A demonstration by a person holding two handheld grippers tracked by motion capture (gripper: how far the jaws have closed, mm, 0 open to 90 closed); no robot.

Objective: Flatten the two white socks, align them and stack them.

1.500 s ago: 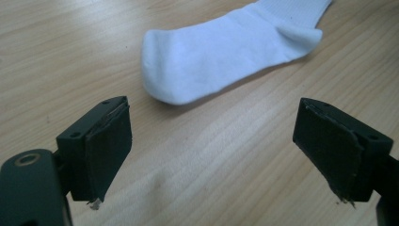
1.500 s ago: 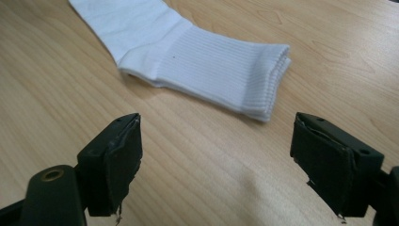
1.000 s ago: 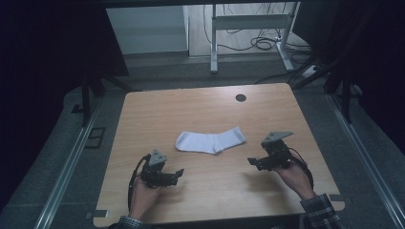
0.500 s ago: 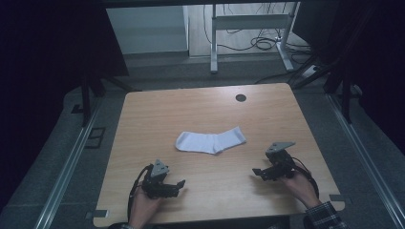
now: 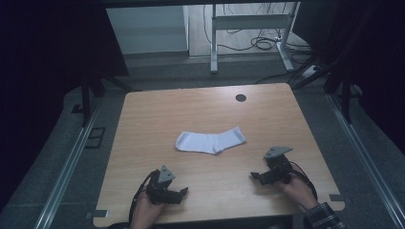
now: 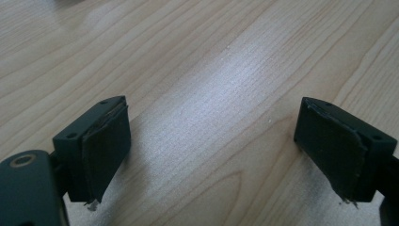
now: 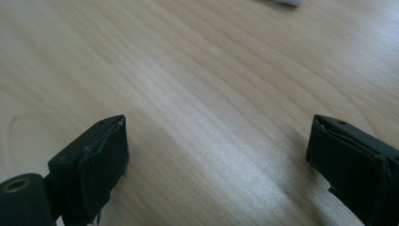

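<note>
A white sock (image 5: 210,140) lies flat near the middle of the wooden table (image 5: 191,112), its toe end up and to the right. My left gripper (image 5: 184,192) rests low at the front left, well short of the sock; its jaws stand open over bare wood (image 6: 211,136). Low at the front right is my right gripper (image 5: 253,176), pointing left. Its jaws have just been opening and stand wide, with nothing but bare wood between them (image 7: 216,155). A sliver of the sock (image 7: 287,2) shows at the top edge of the right gripper view.
A round dark cable hole (image 5: 240,98) sits near the table's far edge. Beyond the table stand a white desk frame (image 5: 248,24) and loose cables (image 5: 258,45) on the floor. Metal rails (image 5: 71,157) run along both sides.
Both hands have drawn back toward the front edge and sunk close to the tabletop. The sock has not moved.
</note>
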